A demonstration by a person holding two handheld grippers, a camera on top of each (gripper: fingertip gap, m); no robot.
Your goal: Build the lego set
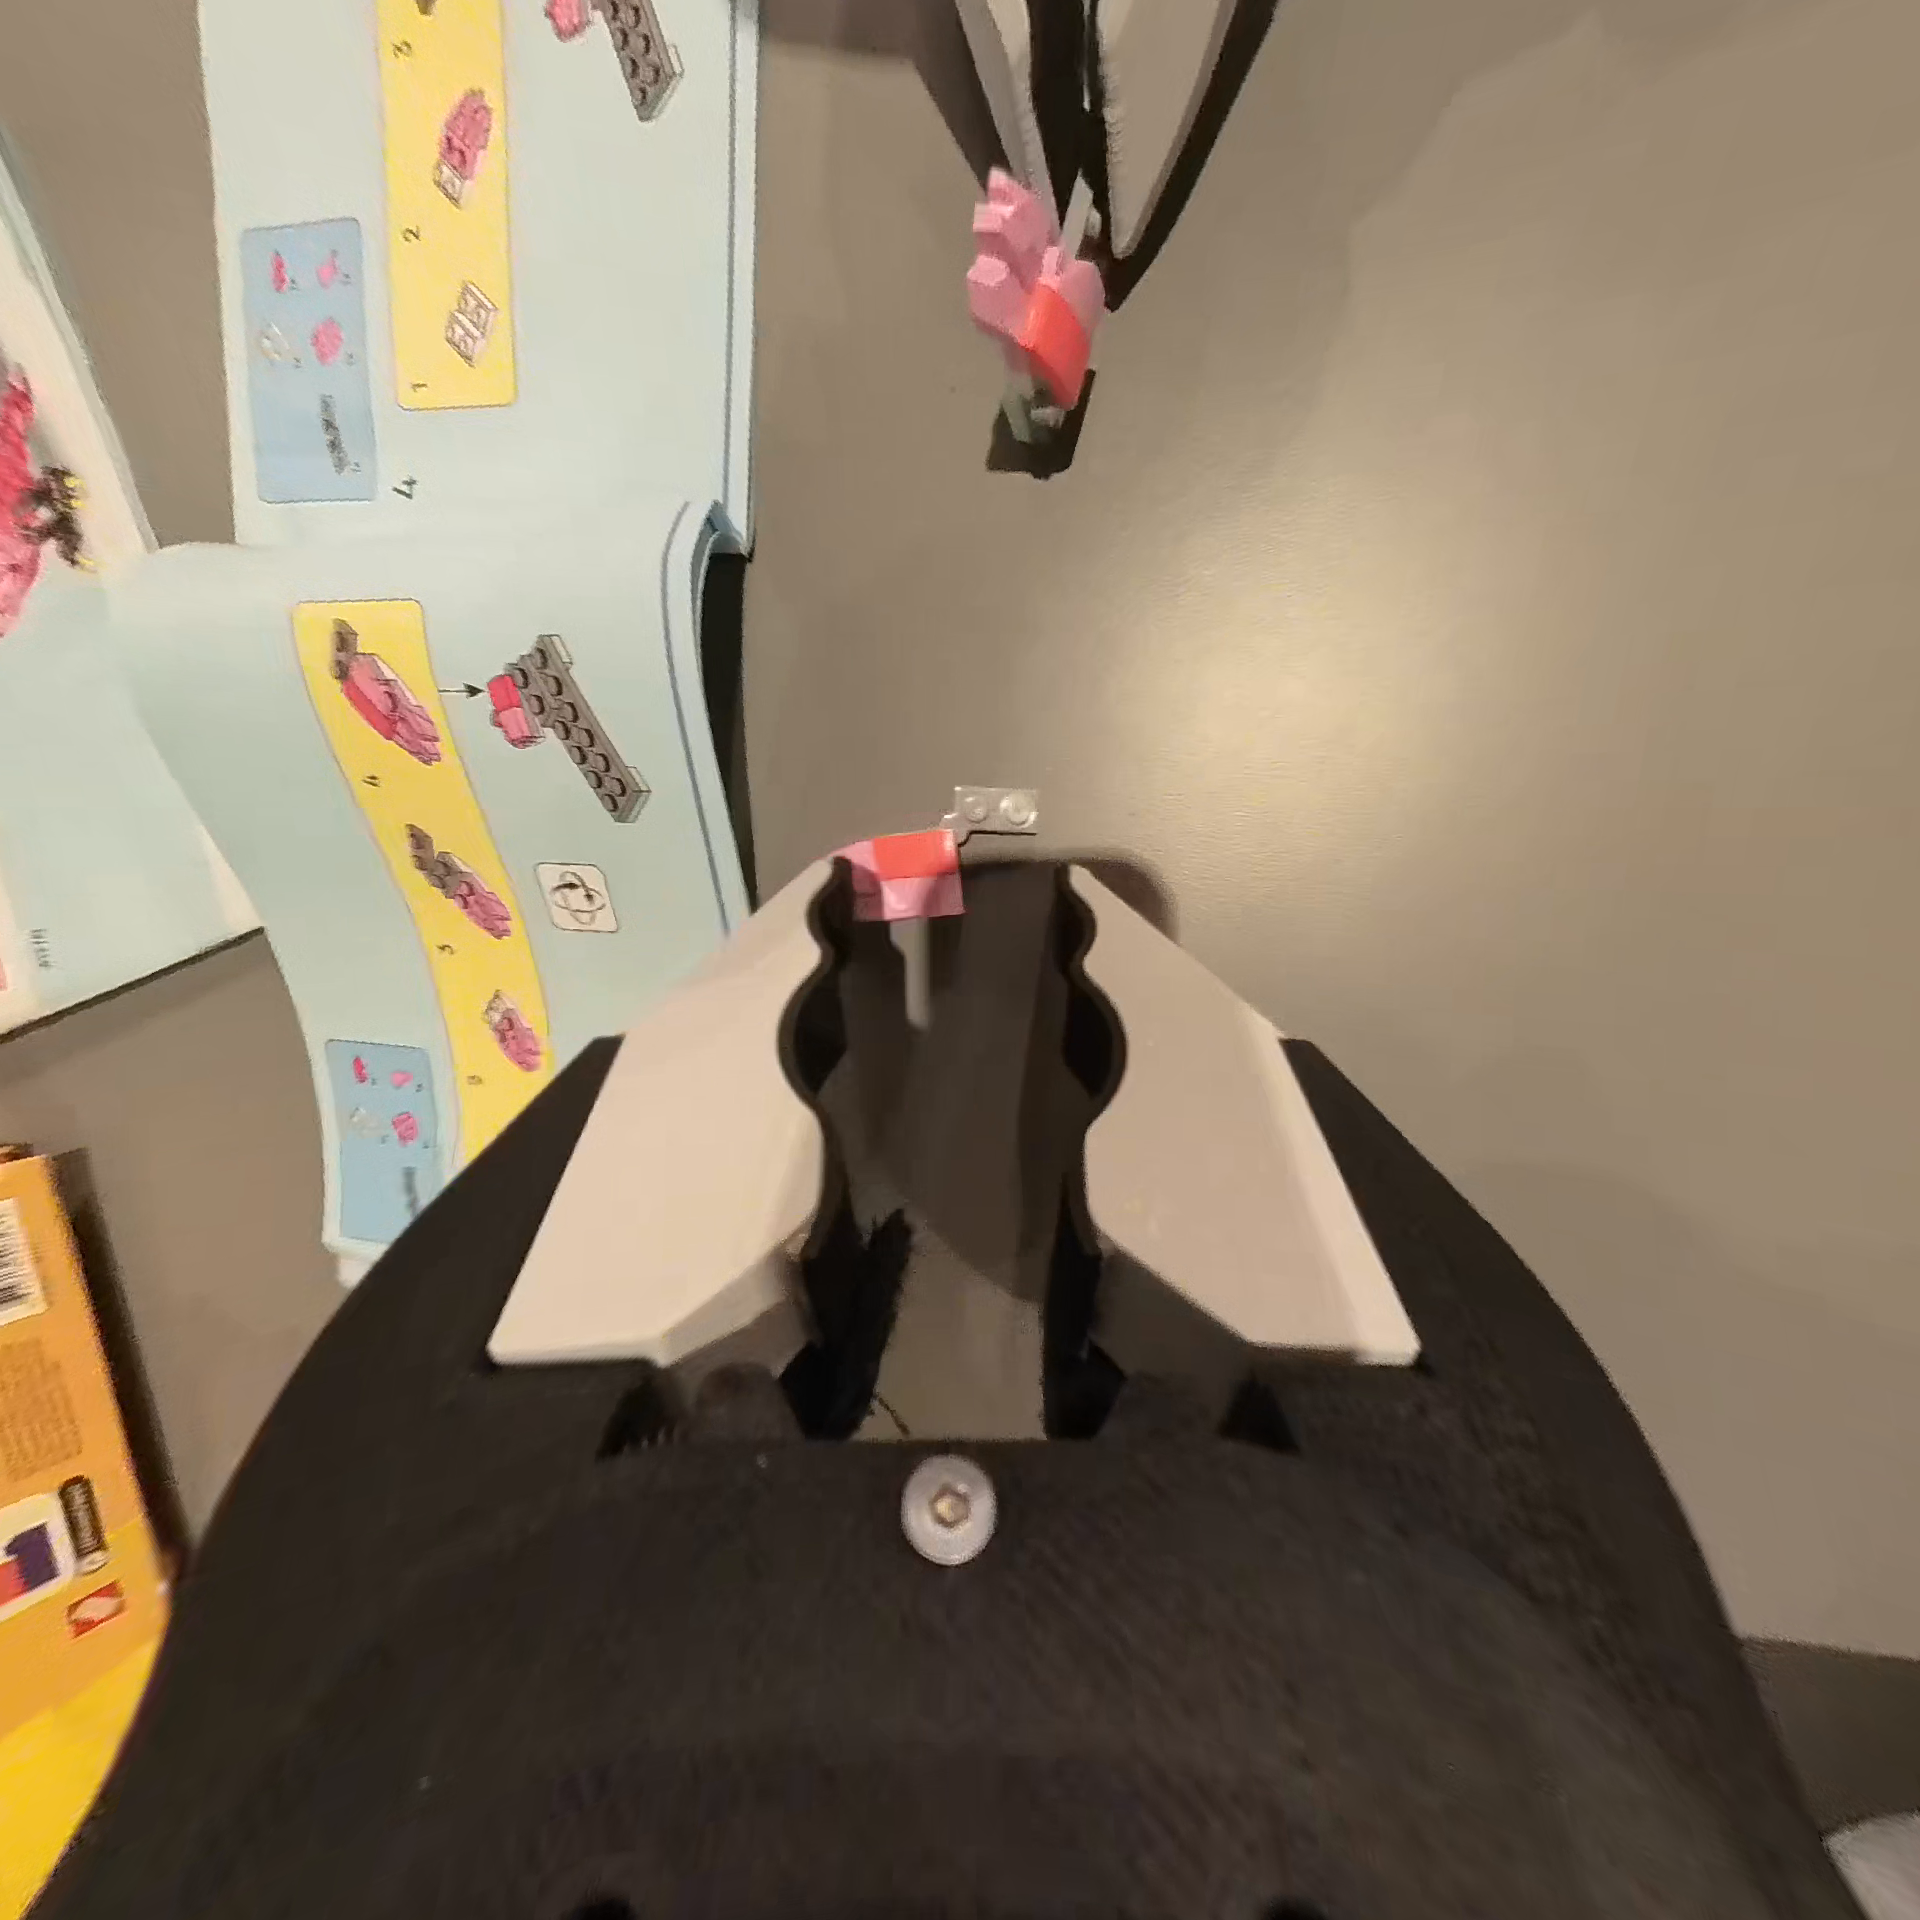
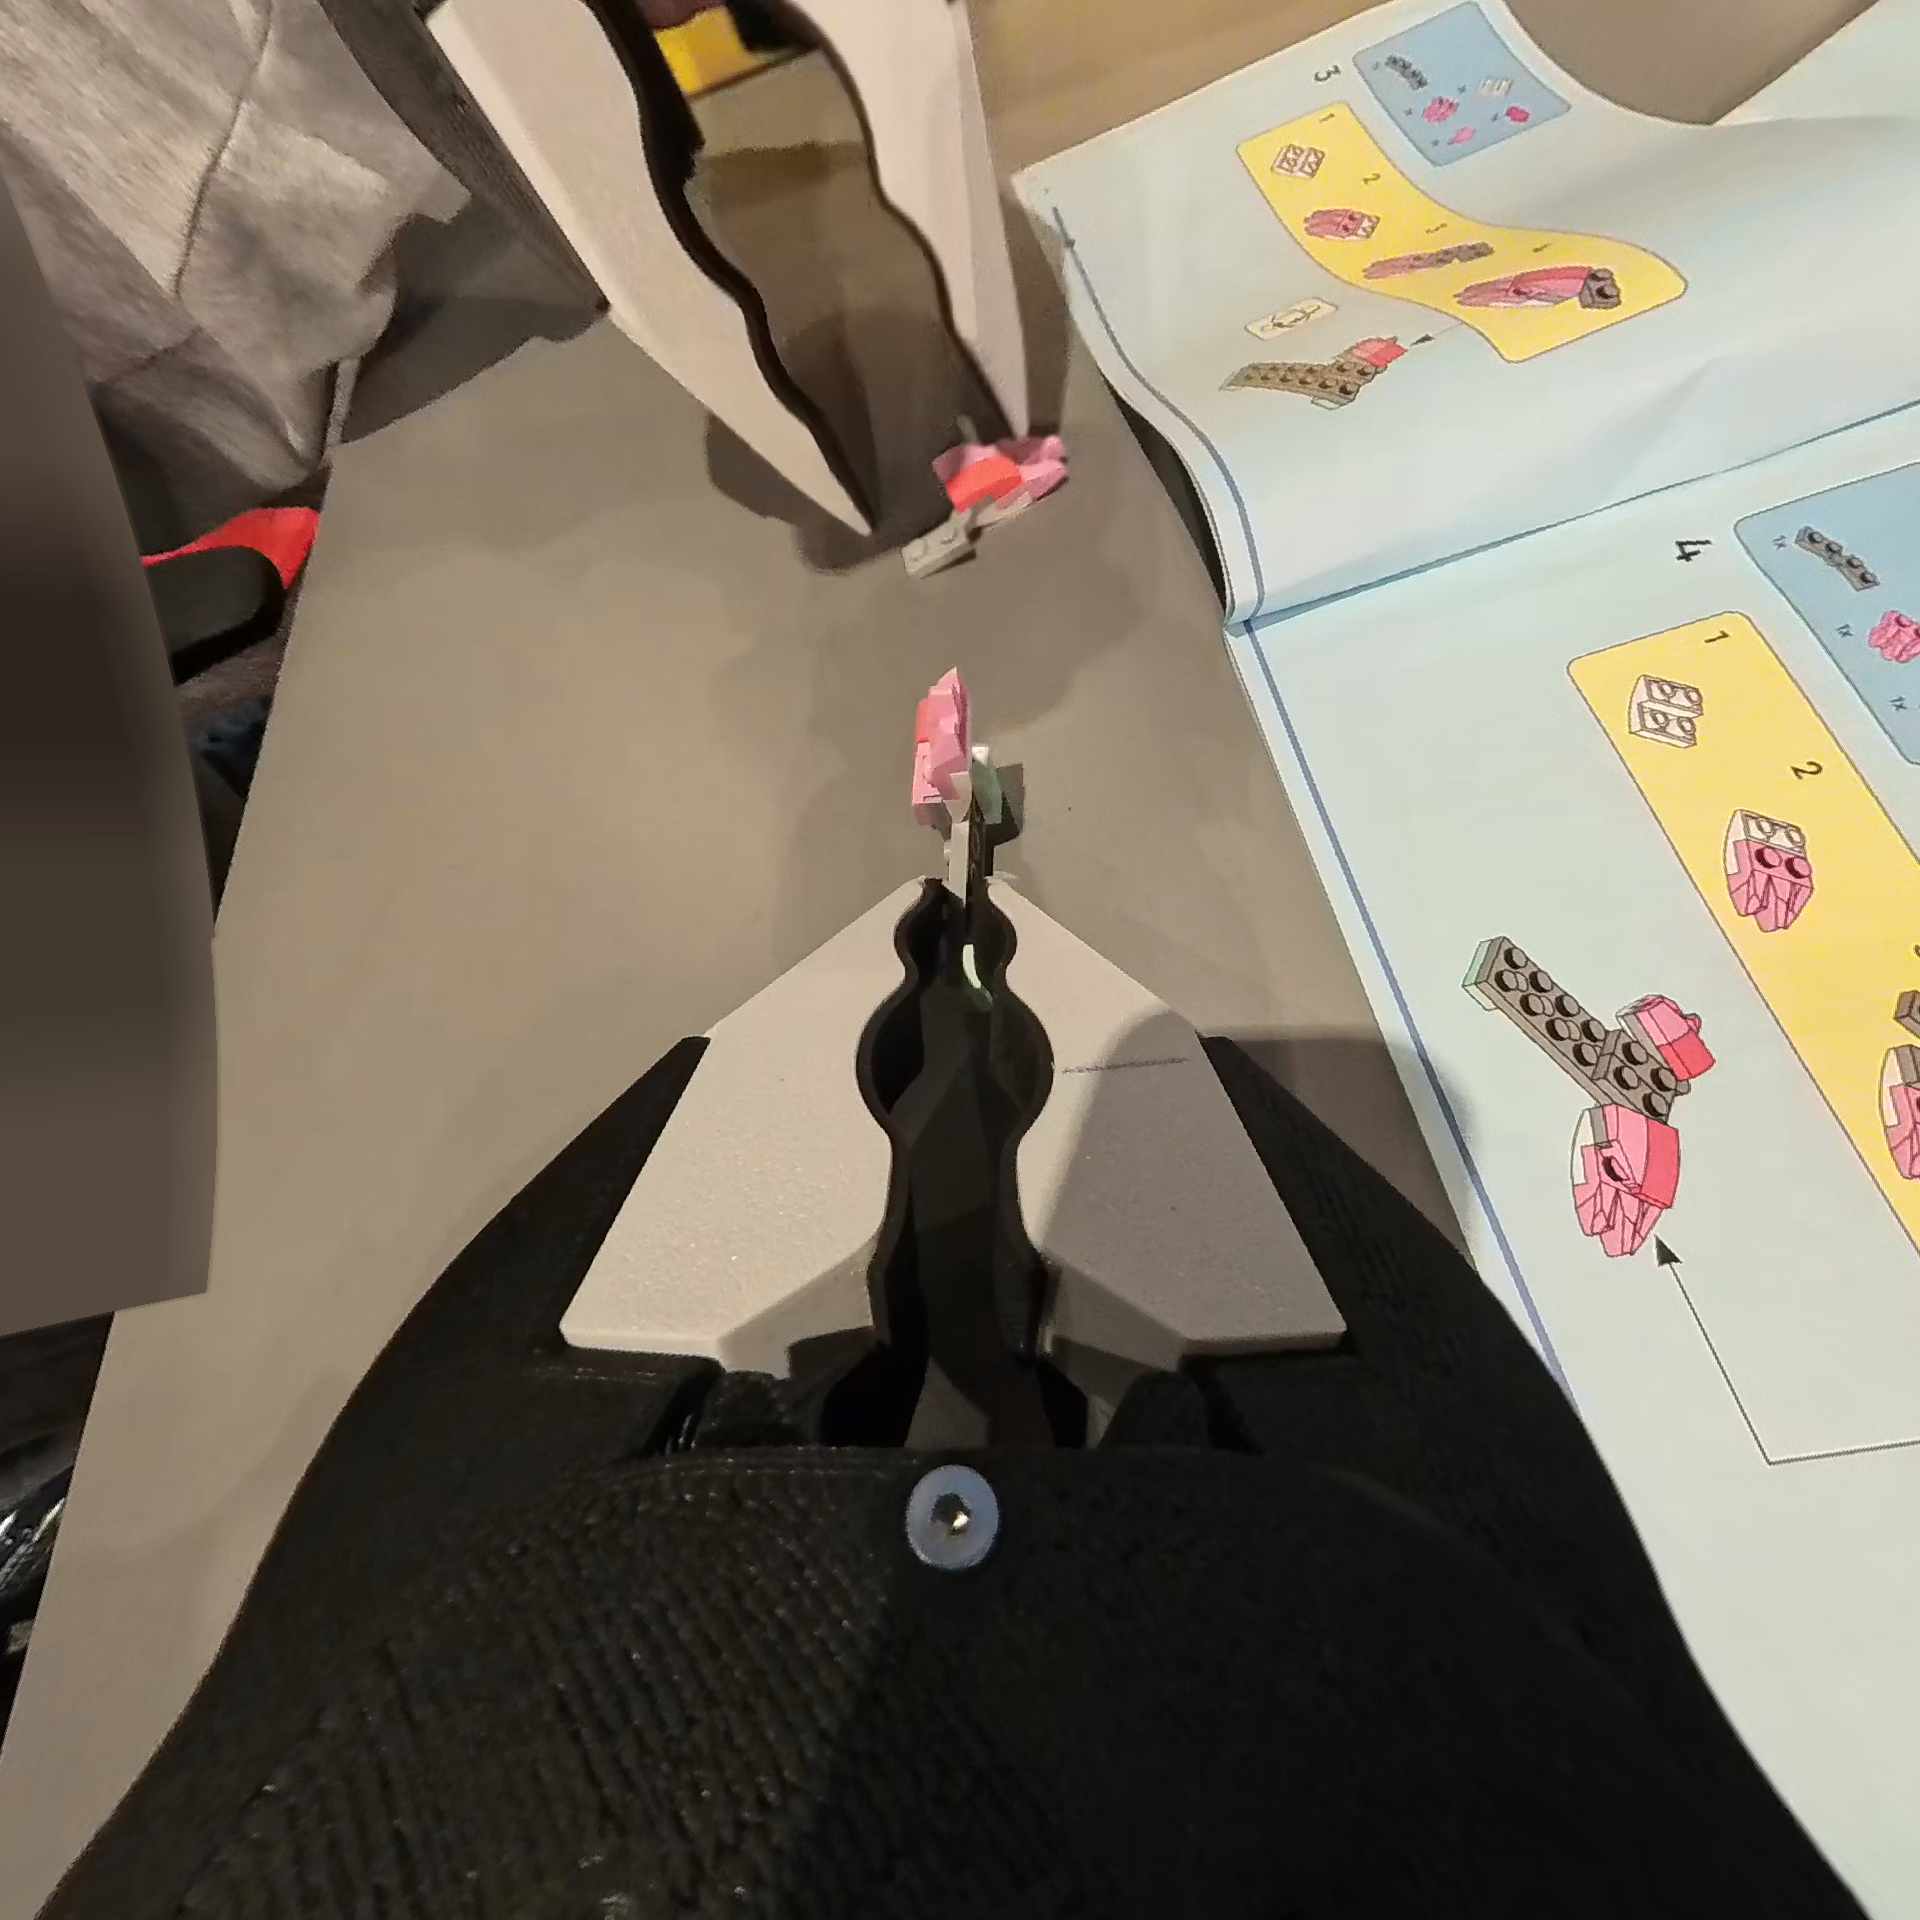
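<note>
Left wrist view shows our left gripper (image 1: 951,883) with jaws narrow around a pink-and-grey piece (image 1: 906,871) at their tips. Our right gripper (image 2: 961,883) pinches another pink assembly (image 2: 951,753) ahead. Next, we judge, comes aligning studs and pressing together.

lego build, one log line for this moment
left hand-held gripper: shut on pink-and-grey piece | right hand-held gripper: shut on pink sub-build | pieces apart | manual open

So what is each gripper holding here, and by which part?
The left gripper appears to pinch a pink-and-red lego piece by its pink end, its grey plate sticking out. The right gripper clamps a pink lego cluster by its thin plate.
</note>
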